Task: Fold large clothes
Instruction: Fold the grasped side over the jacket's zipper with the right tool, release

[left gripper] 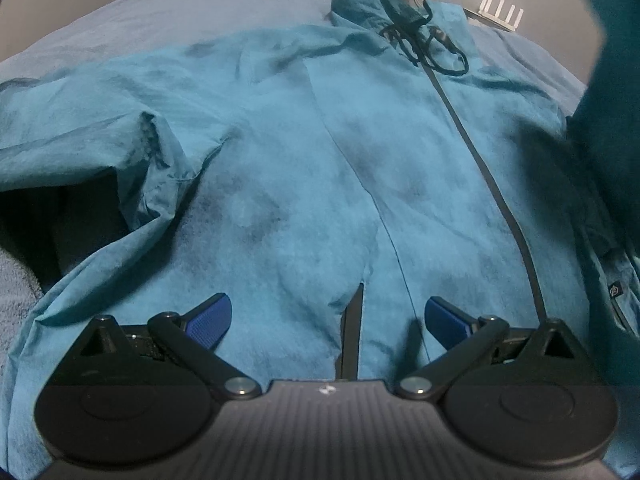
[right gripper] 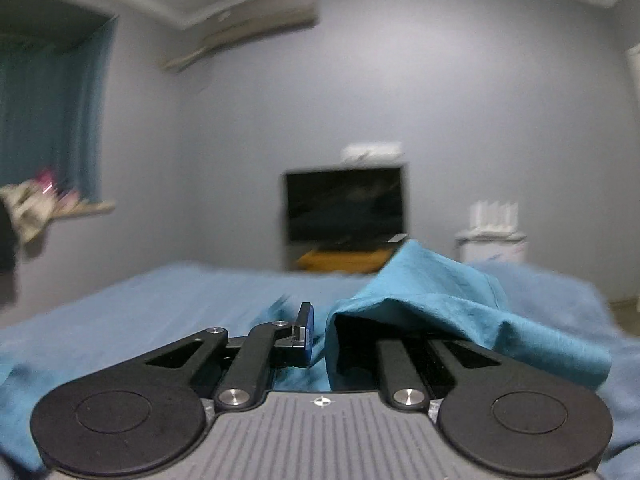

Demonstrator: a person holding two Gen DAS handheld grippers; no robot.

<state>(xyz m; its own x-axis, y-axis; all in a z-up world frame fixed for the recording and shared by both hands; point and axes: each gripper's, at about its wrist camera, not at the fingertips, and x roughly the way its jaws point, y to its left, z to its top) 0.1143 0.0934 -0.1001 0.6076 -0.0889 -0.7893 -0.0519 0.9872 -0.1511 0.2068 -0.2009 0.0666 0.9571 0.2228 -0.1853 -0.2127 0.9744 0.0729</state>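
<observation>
Jacket (left gripper: 280,168): nearest my left camera; teal, zipped, lies front-up across the bed (left gripper: 168,12), hood toward the wall.
Sleeve fold (right gripper: 440,304): teal cloth draped over my right gripper's right finger, lifted off the bed.
Left gripper (left gripper: 328,320): fingers spread wide, released, over the jacket hem.
Right gripper (right gripper: 320,336): clenched on the sleeve fold.
Zipper (left gripper: 492,184): dark line, collar to hem.

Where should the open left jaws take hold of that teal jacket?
Probably the loose sleeve on the jacket, coming in from the left side: its bunched, raised cuff gives the left gripper an edge to pinch, unlike the flat front panel.
</observation>
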